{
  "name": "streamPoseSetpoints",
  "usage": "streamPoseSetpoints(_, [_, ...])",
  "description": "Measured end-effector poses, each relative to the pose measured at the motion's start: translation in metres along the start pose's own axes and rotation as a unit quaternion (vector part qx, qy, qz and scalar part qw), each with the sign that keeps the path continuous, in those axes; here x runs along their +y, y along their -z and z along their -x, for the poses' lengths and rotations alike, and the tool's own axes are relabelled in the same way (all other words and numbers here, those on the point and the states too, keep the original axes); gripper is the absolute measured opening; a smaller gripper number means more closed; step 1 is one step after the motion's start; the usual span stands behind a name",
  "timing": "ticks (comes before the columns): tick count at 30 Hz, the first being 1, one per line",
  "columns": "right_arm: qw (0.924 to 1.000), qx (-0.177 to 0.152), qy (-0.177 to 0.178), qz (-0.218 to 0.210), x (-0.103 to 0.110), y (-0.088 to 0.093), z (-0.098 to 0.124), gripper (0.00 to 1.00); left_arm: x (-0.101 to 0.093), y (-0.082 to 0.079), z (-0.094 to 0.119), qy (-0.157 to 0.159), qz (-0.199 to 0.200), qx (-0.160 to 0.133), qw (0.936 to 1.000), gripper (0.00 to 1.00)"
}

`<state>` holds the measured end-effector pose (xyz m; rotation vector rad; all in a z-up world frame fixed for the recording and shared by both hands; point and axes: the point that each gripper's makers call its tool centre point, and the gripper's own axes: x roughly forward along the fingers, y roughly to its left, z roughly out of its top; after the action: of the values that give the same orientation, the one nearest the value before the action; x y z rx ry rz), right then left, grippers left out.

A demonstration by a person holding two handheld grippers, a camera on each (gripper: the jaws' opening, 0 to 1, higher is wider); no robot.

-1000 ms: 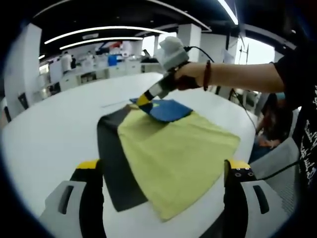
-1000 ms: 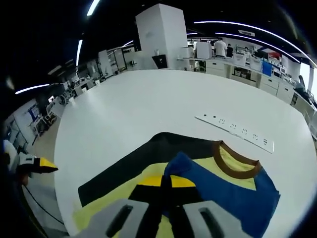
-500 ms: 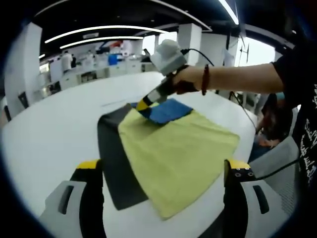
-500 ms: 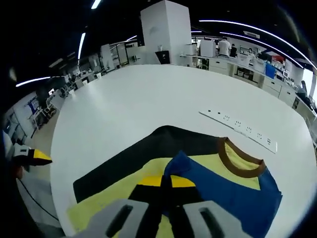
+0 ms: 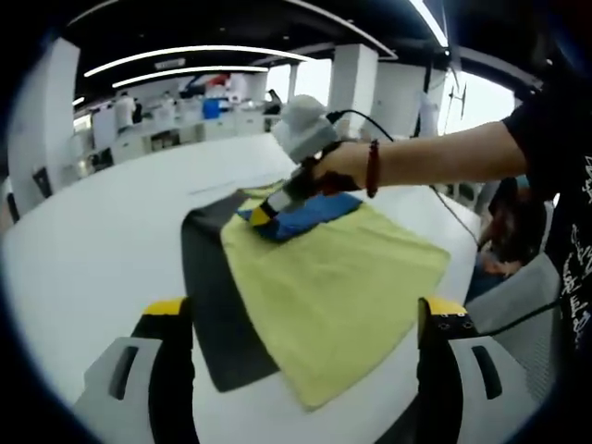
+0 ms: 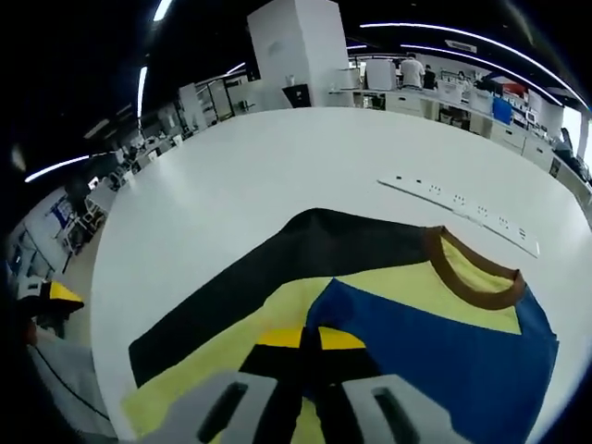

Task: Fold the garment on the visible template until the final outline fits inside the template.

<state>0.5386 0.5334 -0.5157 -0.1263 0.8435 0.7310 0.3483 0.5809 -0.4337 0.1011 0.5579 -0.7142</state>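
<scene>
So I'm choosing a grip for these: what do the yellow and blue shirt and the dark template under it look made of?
The shirt looks like soft matte knit fabric: it drapes and folds limply, with a brown ribbed-looking collar. The template appears to be a thin, flat, matte black sheet, possibly felt or rubber; its straight edges lie flush on the glossy white table.

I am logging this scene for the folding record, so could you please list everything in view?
T-shirt: one, yellow with a blue part and brown collar, on the template.
Template: one, black, flat on the table under the T-shirt.
Table: one, white, round.
Power strip: one, white, on the table beyond the collar.
Left hand-held gripper: one, yellow-tipped jaws wide apart.
Right hand-held gripper: one, jaws shut on the blue fabric.
Person's arm: one, red bracelet.
</scene>
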Motion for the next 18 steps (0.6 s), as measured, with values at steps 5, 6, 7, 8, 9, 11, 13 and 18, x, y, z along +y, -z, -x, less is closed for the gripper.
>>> streamPoseSetpoints(5, [1.0000,0.006,-0.001,-0.004,0.001,0.004,-0.007,0.00,0.001,0.001,0.000,0.000,0.006,-0.003,1.0000,0.98])
streamPoseSetpoints(6, [1.0000,0.005,-0.001,-0.006,0.001,0.005,-0.008,0.00,0.003,0.002,0.000,-0.001,0.006,-0.002,1.0000,0.98])
streamPoseSetpoints(7, [1.0000,0.004,-0.002,-0.007,0.001,0.005,-0.009,0.00,0.003,0.003,0.000,-0.001,0.006,-0.002,1.0000,0.98])
streamPoseSetpoints(8, [0.9999,0.003,-0.003,-0.014,0.001,0.006,-0.010,0.00,0.004,0.004,0.001,-0.001,0.006,-0.001,1.0000,0.98])
streamPoseSetpoints(9, [0.9998,0.003,-0.004,-0.017,0.001,0.006,-0.008,0.00,0.005,0.004,0.001,-0.002,0.007,-0.001,1.0000,0.98])
streamPoseSetpoints(11, [0.9996,-0.001,-0.011,-0.028,0.003,0.007,-0.009,0.00,0.005,0.004,0.002,-0.003,0.009,-0.001,1.0000,0.98])
streamPoseSetpoints(13, [0.9986,-0.007,-0.021,-0.048,0.006,0.008,-0.009,0.02,0.005,0.006,0.003,-0.003,0.008,0.001,1.0000,0.98])
streamPoseSetpoints(18, [0.9973,-0.009,-0.042,-0.060,0.010,0.007,-0.007,0.07,0.004,0.006,0.003,-0.001,0.006,0.002,1.0000,0.98])
